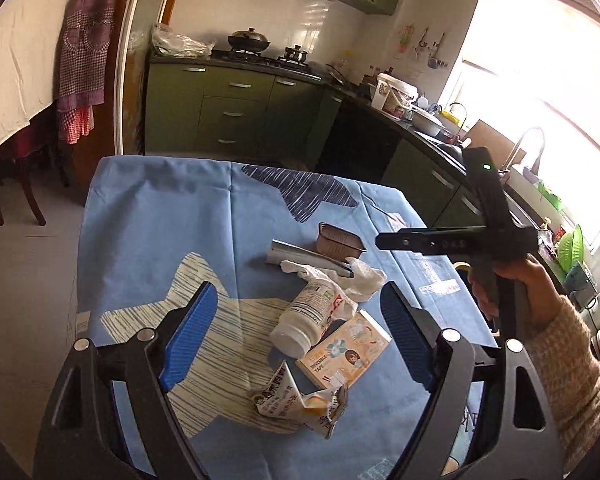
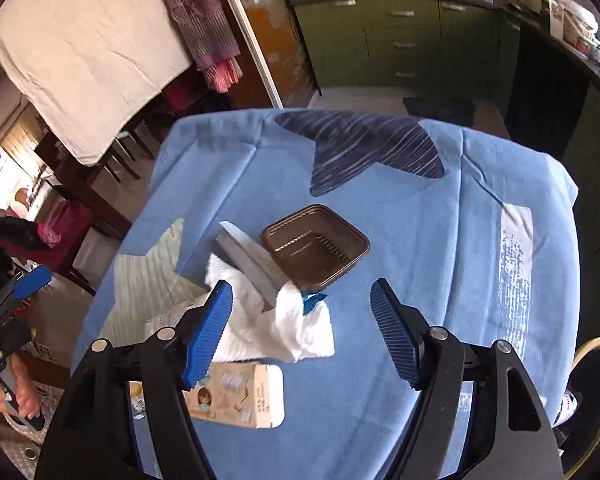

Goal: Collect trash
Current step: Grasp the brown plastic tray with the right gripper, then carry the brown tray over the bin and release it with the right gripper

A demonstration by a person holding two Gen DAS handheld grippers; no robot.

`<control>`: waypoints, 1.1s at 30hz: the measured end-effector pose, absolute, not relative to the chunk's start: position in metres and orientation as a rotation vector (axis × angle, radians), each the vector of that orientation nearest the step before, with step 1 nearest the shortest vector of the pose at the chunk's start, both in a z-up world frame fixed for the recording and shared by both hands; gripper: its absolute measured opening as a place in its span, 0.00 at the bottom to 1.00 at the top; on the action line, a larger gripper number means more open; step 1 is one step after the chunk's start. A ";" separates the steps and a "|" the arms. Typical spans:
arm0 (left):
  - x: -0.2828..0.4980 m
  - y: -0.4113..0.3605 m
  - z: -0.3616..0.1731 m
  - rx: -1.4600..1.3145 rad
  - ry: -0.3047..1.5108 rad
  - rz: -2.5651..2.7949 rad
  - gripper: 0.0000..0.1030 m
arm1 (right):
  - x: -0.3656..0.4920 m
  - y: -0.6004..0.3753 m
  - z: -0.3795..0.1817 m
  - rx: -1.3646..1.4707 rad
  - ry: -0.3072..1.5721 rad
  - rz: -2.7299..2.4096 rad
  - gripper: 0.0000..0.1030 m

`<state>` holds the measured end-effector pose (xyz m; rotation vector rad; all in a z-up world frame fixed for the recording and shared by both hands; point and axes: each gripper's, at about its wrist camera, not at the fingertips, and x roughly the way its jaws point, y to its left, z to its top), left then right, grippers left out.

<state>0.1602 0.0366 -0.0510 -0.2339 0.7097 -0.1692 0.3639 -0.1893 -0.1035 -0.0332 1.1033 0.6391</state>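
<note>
Trash lies on the blue tablecloth (image 1: pixel 148 232): a brown plastic tray (image 1: pixel 339 241), a grey flat wrapper (image 1: pixel 304 258), a crumpled white tissue (image 1: pixel 360 280), a white pill bottle (image 1: pixel 308 316) on its side, a tape box (image 1: pixel 343 348) and a torn snack wrapper (image 1: pixel 296 400). My left gripper (image 1: pixel 300 320) is open above the bottle and box. My right gripper (image 2: pixel 302 316) is open and empty over the tissue (image 2: pixel 296 328), near the brown tray (image 2: pixel 316 246), grey wrapper (image 2: pixel 252 260) and tape box (image 2: pixel 236 394). The right gripper's body (image 1: pixel 460 240) shows at right in the left wrist view.
Green kitchen cabinets (image 1: pixel 236 112) and a stove with pots (image 1: pixel 260 46) stand behind the table. A counter with a sink (image 1: pixel 512 184) runs along the right. A dark wooden chair (image 1: pixel 16 184) stands at left. A tape roll (image 2: pixel 596 392) sits past the table's right edge.
</note>
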 end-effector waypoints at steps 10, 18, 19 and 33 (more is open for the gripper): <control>0.162 0.054 -0.061 -0.242 0.710 -0.143 0.77 | 0.417 -0.174 -0.148 0.039 1.299 0.432 0.45; 0.162 0.048 -0.065 -0.237 0.723 -0.166 0.77 | 0.418 -0.180 -0.165 0.069 1.330 0.434 0.07; 0.161 0.046 -0.065 -0.234 0.723 -0.169 0.77 | 0.417 -0.183 -0.163 0.077 1.317 0.436 0.06; 0.159 -0.008 -0.056 -0.150 0.723 -0.264 0.79 | 0.352 -0.383 -0.102 0.229 1.105 0.222 0.05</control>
